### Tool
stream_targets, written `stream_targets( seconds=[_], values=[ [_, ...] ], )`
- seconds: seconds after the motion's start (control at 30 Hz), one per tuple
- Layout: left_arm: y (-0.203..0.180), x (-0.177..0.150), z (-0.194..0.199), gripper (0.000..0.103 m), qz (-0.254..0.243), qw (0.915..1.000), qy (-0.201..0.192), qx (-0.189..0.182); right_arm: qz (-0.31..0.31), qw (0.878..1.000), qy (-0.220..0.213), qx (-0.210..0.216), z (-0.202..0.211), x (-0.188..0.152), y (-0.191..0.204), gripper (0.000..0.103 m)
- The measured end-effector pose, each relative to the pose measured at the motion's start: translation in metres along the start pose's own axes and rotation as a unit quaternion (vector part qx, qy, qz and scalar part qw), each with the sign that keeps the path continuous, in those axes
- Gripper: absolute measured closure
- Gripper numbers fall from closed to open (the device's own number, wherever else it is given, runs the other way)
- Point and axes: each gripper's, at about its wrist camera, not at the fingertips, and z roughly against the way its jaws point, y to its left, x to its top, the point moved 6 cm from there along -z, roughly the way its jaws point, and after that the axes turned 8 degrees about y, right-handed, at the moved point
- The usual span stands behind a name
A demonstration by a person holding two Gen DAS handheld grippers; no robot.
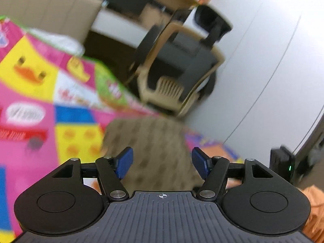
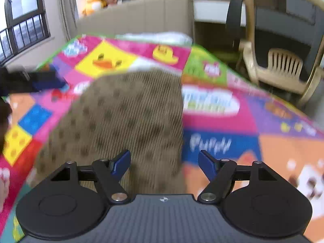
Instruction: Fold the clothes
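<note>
A brown striped, dotted garment (image 2: 129,117) lies flat on the colourful play mat (image 2: 222,125). In the right wrist view it stretches from just under the fingers up to the mat's middle. My right gripper (image 2: 164,162) is open and empty above its near edge. In the left wrist view the same garment (image 1: 149,147) lies right ahead of my left gripper (image 1: 162,160), which is open and empty above it. Both views are blurred by motion.
A beige plastic chair (image 2: 283,66) with a dark cushion stands at the mat's right edge and also shows in the left wrist view (image 1: 178,70). A beige headboard (image 2: 137,14) and white bedding (image 2: 158,37) lie beyond the mat. An orange cloth (image 1: 313,212) is at the lower right.
</note>
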Motion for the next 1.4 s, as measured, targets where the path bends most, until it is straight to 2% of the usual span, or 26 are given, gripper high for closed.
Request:
stream_targets(
  seconds=[0.03, 0.13, 0.23, 0.3, 0.33, 0.4, 0.47, 0.57, 0.7, 0.77, 0.8, 0.83, 0.9, 0.93, 1.0, 1.1, 1.27, 1.4],
  values=[
    [-0.002, 0.004, -0.007, 0.034, -0.006, 0.9999, -0.002, -0.008, -0.006, 1.000, -0.012, -0.002, 0.000, 0.012, -0.002, 0.022],
    [-0.004, 0.000, -0.049, 0.035, -0.020, 0.9991, 0.036, -0.010, -0.027, 0.999, -0.041, -0.007, -0.006, 0.046, -0.006, 0.021],
    [-0.009, -0.012, -0.071, 0.034, -0.059, 0.9966, 0.057, 0.011, -0.029, 0.998, -0.043, -0.018, -0.034, 0.072, -0.002, 0.021],
    [-0.015, -0.016, -0.076, 0.034, -0.082, 0.9942, 0.065, 0.026, -0.005, 0.998, -0.020, -0.054, -0.064, 0.080, 0.001, 0.020],
    [-0.018, -0.016, -0.076, 0.034, -0.087, 0.9933, 0.068, 0.031, 0.005, 0.998, -0.002, -0.067, -0.078, 0.076, 0.002, 0.015],
    [-0.017, -0.017, -0.074, 0.034, -0.087, 0.9931, 0.072, 0.032, 0.023, 0.995, 0.034, -0.088, -0.104, 0.067, 0.004, 0.011],
    [-0.014, -0.017, -0.074, 0.034, -0.084, 0.9933, 0.074, 0.029, 0.021, 0.994, 0.026, -0.100, -0.101, 0.062, 0.006, 0.011],
    [-0.016, -0.018, -0.072, 0.033, -0.086, 0.9930, 0.076, 0.029, 0.016, 0.993, -0.006, -0.114, -0.076, 0.053, 0.010, 0.011],
    [-0.016, -0.022, -0.068, 0.032, -0.092, 0.9934, 0.062, 0.030, -0.043, 0.992, -0.077, -0.085, -0.030, 0.005, 0.009, 0.010],
    [-0.015, -0.029, -0.061, 0.024, -0.089, 0.9951, 0.037, 0.021, -0.071, 0.989, -0.113, -0.069, -0.006, -0.025, 0.010, 0.007],
    [-0.015, -0.033, -0.056, 0.020, -0.087, 0.9959, 0.019, 0.013, -0.067, 0.988, -0.121, -0.063, -0.001, -0.039, 0.014, 0.003],
    [-0.015, -0.038, -0.051, 0.010, -0.086, 0.9963, 0.003, 0.007, -0.058, 0.989, -0.125, -0.058, 0.002, -0.051, 0.018, 0.003],
    [-0.018, -0.053, -0.043, 0.008, -0.100, 0.9948, -0.018, 0.007, -0.045, 0.985, -0.159, -0.048, 0.017, -0.060, 0.024, 0.000],
    [-0.021, -0.059, -0.042, 0.008, -0.114, 0.9930, -0.024, 0.021, -0.038, 0.984, -0.169, -0.045, 0.021, -0.064, 0.026, 0.000],
    [-0.028, -0.071, -0.039, 0.008, -0.134, 0.9897, -0.029, 0.041, -0.031, 0.983, -0.177, -0.034, 0.027, -0.069, 0.028, 0.000],
    [-0.034, -0.083, -0.033, 0.007, -0.143, 0.9870, -0.034, 0.064, -0.024, 0.986, -0.167, -0.015, 0.034, -0.078, 0.028, 0.000],
    [-0.040, -0.102, -0.015, 0.007, -0.109, 0.9905, -0.032, 0.078, -0.034, 0.985, -0.170, 0.001, 0.050, -0.092, 0.016, 0.000],
    [-0.046, -0.115, -0.008, 0.006, -0.079, 0.9944, -0.008, 0.069, -0.055, 0.983, -0.175, 0.003, 0.056, -0.094, 0.004, 0.000]
  ],
)
